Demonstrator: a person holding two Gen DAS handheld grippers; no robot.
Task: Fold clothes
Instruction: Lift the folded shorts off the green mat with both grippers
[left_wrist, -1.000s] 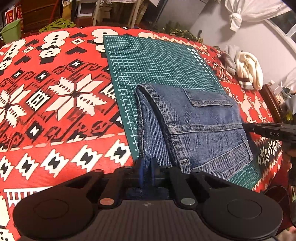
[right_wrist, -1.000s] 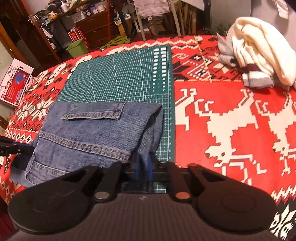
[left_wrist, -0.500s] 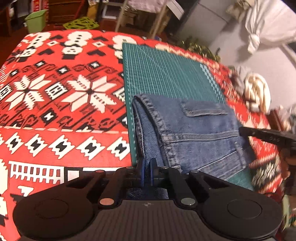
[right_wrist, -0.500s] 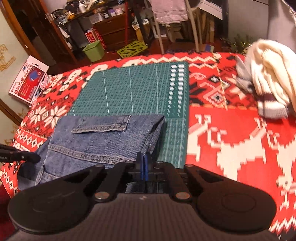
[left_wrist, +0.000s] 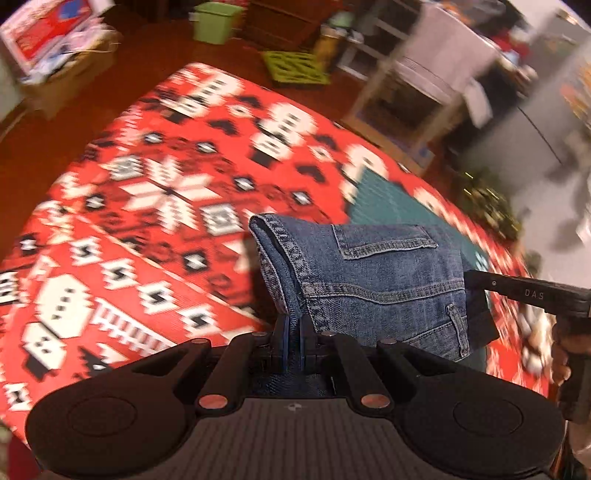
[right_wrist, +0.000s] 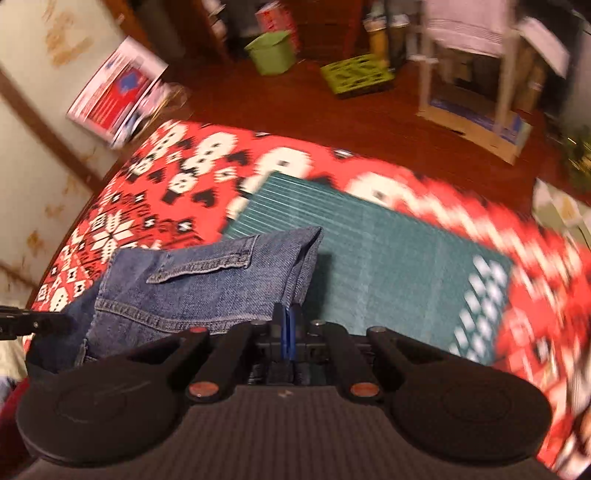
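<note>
**Folded jeans lifted, both grippers pinching**

L wrist view: my left gripper has its blue pads pressed together on the near-left corner of the folded jeans. The denim hangs clear of the red patterned cloth, over the left edge of the green cutting mat. The right gripper reaches in from the right & meets the bundle's right side; its tips are hidden behind fabric here.

R wrist view: right gripper is clamped on the near-right corner of the jeans, which ride above the mat's near-left part. Left gripper's tip shows at the frame's left edge.

My read: fold looks done, this is the carry step. Next I'd need both grippers level w/ even tension, so the layers don't slide open, then set it down flat.

Hard to see: heavy motion blur on cloth & room; the bundle's underside & its drop spot aren't shown.
</note>
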